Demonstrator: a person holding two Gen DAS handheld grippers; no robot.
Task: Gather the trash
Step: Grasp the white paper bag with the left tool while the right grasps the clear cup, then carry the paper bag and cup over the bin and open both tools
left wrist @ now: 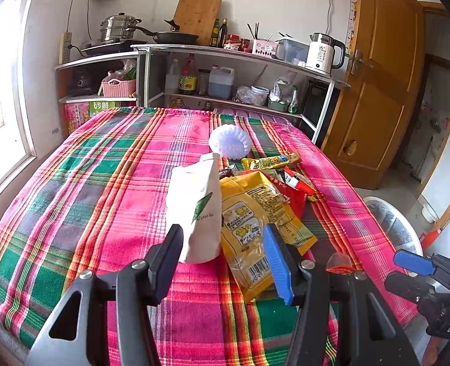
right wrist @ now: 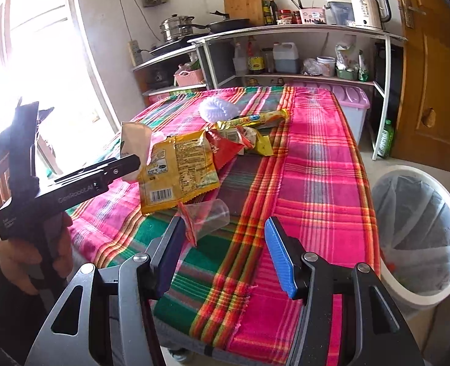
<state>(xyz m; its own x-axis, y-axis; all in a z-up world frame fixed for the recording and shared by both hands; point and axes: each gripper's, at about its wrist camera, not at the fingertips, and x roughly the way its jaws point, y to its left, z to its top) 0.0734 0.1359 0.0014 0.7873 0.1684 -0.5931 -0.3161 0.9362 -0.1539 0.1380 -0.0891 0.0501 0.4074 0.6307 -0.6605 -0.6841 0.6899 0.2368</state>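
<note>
A pile of trash lies on the plaid-covered table [left wrist: 72, 201]: a white paper bag [left wrist: 196, 210], a large yellow snack packet [left wrist: 249, 228], red wrappers [left wrist: 295, 189], a yellow candy wrapper [left wrist: 272, 161] and a white foam net [left wrist: 229, 141]. My left gripper [left wrist: 223, 235] is open, its fingers on either side of the paper bag's near end and the yellow packet. My right gripper [right wrist: 225, 228] is open and empty above the table's near edge, just short of a clear plastic cup [right wrist: 208, 218] that lies on its side with a red wrapper in it.
A white bin [right wrist: 420, 231] lined with a clear bag stands on the floor right of the table. Kitchen shelves [left wrist: 225, 70] with pots, bottles and a kettle stand behind the table. A wooden door [left wrist: 377, 76] is at the right. A purple-lidded box [right wrist: 351, 103] sits past the table's far end.
</note>
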